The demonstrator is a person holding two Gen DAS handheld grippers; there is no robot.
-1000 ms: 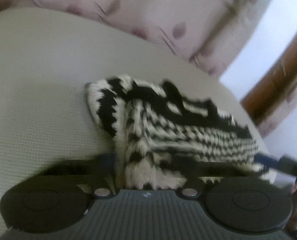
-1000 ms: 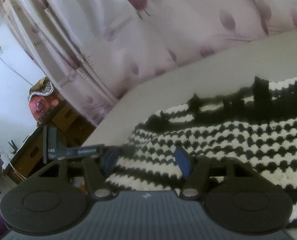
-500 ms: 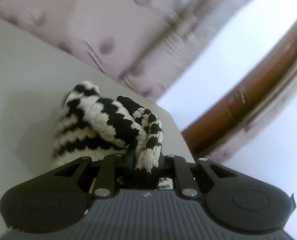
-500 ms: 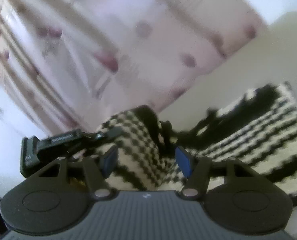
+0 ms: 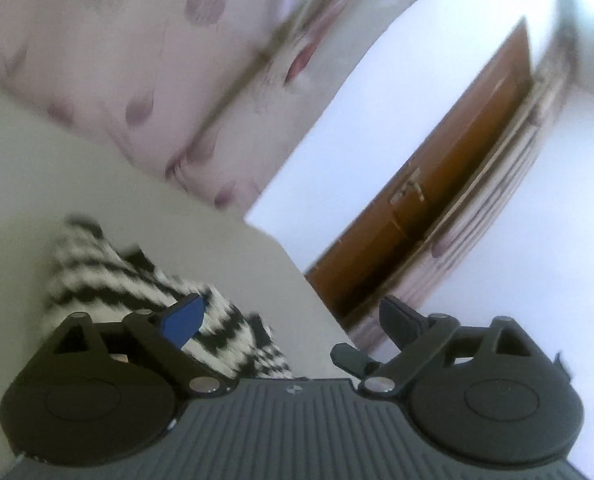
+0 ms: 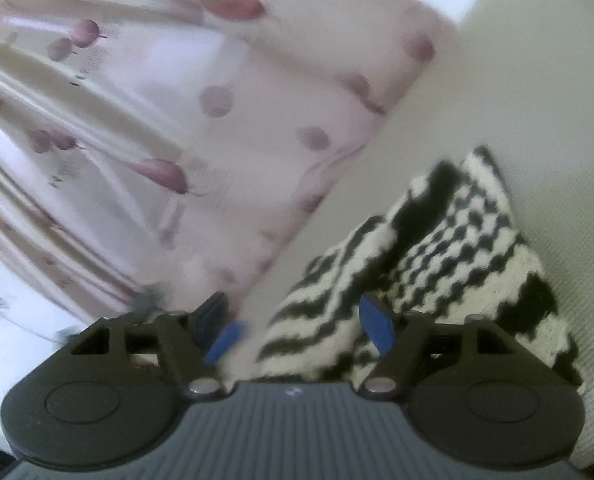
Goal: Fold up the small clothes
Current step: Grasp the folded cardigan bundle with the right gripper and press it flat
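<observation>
Left hand-held gripper [image 5: 293, 316]: spread wide, having just sprung apart, nothing clamped between the fingers. Blue pad [image 5: 183, 320] on the left finger riding just in front of the knitted garment [image 5: 129, 276], black finger on the other side well clear of it, out past the corner of the surface. No cloth caught on either pad as far as the blur allows.

Knitted garment: small, black-and-cream zigzag stripes, bunched in a loose fold on the pale surface [image 5: 77, 184], which cannot be told for a bed or a tabletop. Patterned curtain [image 5: 145, 52] behind the garment, brown door [image 5: 449, 200] further off beyond the surface's corner.

Right hand-held gripper [image 6: 301, 330]: also apart, having just eased wider; a flap of the garment [image 6: 437, 256] lying between the fingers, close against the right blue pad [image 6: 377, 326] yet not visibly pinched, the other pad standing off with a gap.

Handling, as a judgement: thick, soft yarn, light, limp, likely to sag and slide off its own fold rather than hold a crease. Not slippery, nothing fragile, though open stitches could snag on a fingertip. Best hold probably at a doubled edge or corner of the garment, pinching both layers together, one gripper per corner, so the flap lifts evenly.
</observation>
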